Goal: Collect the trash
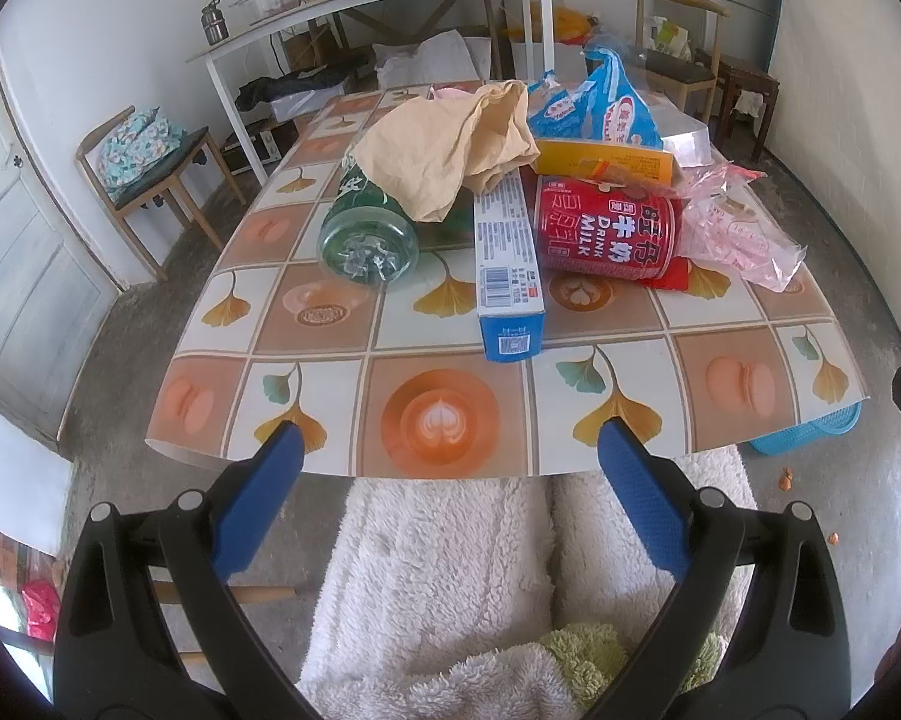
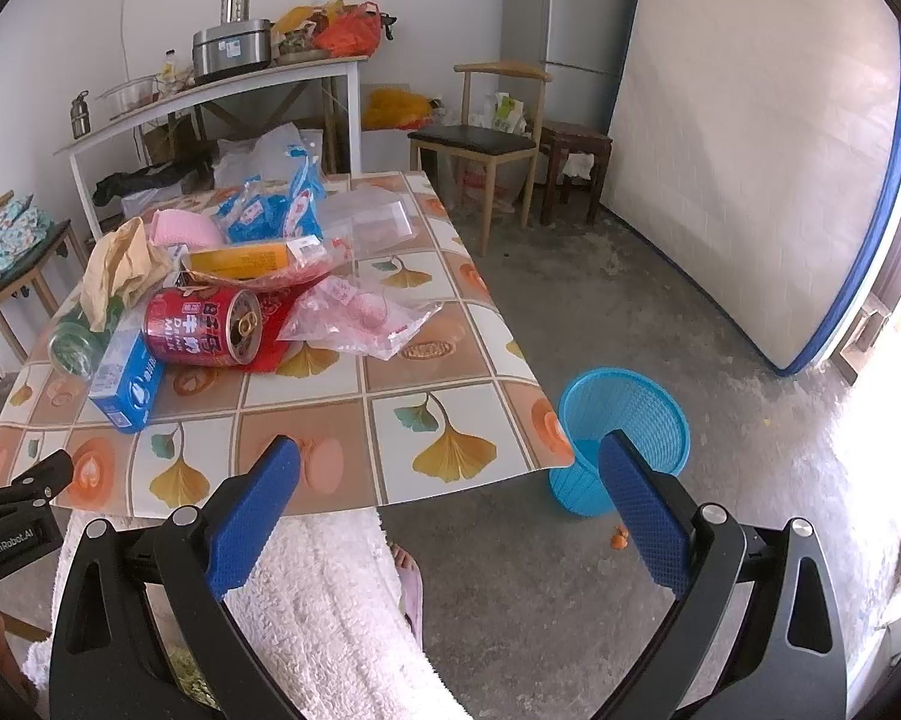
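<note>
Trash lies piled on a table with a patterned cloth [image 1: 450, 372]: a red milk can [image 1: 606, 228] on its side, a blue-and-white carton [image 1: 507, 276], a green plastic bottle [image 1: 369, 240], crumpled tan paper [image 1: 450, 144], a blue snack bag [image 1: 600, 108] and pink plastic wrap [image 1: 738, 228]. My left gripper [image 1: 450, 450] hangs open over the table's near edge, empty. In the right wrist view the can [image 2: 201, 327], carton [image 2: 126, 378] and wrap [image 2: 360, 312] lie to the upper left. My right gripper [image 2: 450, 462] is open and empty near the table's right corner. A blue bin [image 2: 624, 414] stands on the floor beside that corner.
The person's legs in white fleece [image 2: 330, 612] sit under the near edge. A chair [image 1: 144, 180] stands left of the table, another chair [image 2: 486, 138] and a stool behind it. A side table [image 2: 222, 102], fridge [image 2: 564, 12] and leaning mattress [image 2: 750, 168] line the walls.
</note>
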